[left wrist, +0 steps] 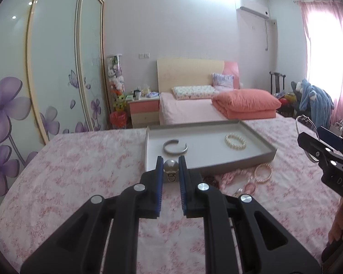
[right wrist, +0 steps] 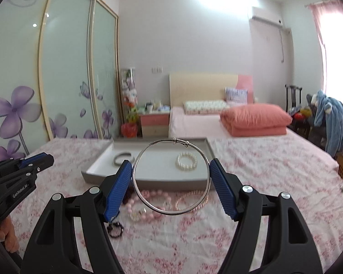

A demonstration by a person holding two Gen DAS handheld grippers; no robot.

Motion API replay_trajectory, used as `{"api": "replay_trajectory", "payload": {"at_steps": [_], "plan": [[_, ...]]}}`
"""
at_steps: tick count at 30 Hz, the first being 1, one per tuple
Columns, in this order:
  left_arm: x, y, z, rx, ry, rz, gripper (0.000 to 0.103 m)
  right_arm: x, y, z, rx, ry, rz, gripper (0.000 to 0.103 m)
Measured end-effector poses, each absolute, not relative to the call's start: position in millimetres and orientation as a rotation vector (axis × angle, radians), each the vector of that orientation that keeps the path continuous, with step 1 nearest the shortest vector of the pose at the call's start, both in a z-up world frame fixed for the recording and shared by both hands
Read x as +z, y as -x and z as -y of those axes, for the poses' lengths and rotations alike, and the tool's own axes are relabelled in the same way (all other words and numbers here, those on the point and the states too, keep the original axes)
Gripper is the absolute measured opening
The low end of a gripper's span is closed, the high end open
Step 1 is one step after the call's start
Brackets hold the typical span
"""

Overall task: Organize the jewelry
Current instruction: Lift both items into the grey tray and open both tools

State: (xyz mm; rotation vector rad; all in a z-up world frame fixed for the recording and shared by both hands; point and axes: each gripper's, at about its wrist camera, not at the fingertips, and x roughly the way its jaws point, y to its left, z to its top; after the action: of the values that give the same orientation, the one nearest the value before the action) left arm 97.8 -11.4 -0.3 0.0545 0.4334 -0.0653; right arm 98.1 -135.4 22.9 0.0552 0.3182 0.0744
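Pink floral bedding carries everything. Right gripper (right wrist: 171, 173) clamps a thin silver bangle (right wrist: 171, 175) aloft, short of the grey tray (right wrist: 148, 179) at twelve o'clock; next, carry it over the rim and release. Left gripper (left wrist: 171, 167) pinches a silver ball charm (left wrist: 170, 166) near the tray's edge.

place: home bedroom | evidence: bed (right wrist: 194, 123), sliding wardrobe (right wrist: 64, 68), nightstand (right wrist: 154, 123)

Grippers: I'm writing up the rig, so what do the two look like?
Both are matte black plastic with triangular cut-outs, silver round pivot pins and ribbed blue pads. The left gripper reads "GenRobot.AI" in white; the right gripper shows "DAS".
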Motion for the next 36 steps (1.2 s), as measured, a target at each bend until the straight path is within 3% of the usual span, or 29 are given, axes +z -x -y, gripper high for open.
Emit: {"api": "replay_trajectory", "payload": {"at_steps": [24, 36], "plan": [[21.9, -111.1, 28.0, -0.085, -0.032, -0.336, 0.014, 39.7, -104.5, 135.7, 0.031, -0.055, -0.201, 0.07], [11.0, -162.5, 33.0, -0.09, -0.027, -0.372, 0.014, 32.6, -158.7, 144.4, 0.012, -0.08, -0.248, 0.07]]}}
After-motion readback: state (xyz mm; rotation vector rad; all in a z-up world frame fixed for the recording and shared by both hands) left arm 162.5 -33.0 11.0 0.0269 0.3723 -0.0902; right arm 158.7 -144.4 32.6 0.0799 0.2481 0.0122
